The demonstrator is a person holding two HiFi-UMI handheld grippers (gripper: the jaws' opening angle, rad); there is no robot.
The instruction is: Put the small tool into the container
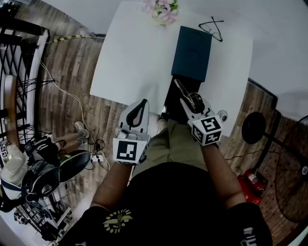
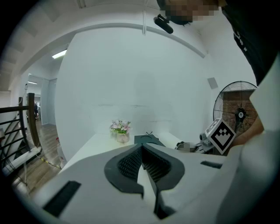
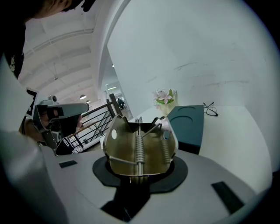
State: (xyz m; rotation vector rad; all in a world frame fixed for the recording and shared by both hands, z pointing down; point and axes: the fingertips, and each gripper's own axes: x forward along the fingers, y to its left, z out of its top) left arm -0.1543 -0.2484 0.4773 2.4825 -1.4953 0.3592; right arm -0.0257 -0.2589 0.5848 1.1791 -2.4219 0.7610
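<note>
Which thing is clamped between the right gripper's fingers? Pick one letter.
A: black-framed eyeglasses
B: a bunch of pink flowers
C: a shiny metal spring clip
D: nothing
C: the right gripper view shows the shiny metal spring clip clamped in the right gripper, while the black-framed eyeglasses and the pink flowers are far off on the white table.

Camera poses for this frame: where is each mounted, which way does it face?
Head view: on the person's head, facing steeply down at the table, container, left tool and right tool; forearms and torso show.
Left gripper view: on the left tool, facing along its shut, empty jaws toward the wall; right forearm shows.
Right gripper view: on the right tool, facing along jaws clamped on a metal clip; shirt shows.
Shared: container and flowers in all three.
</note>
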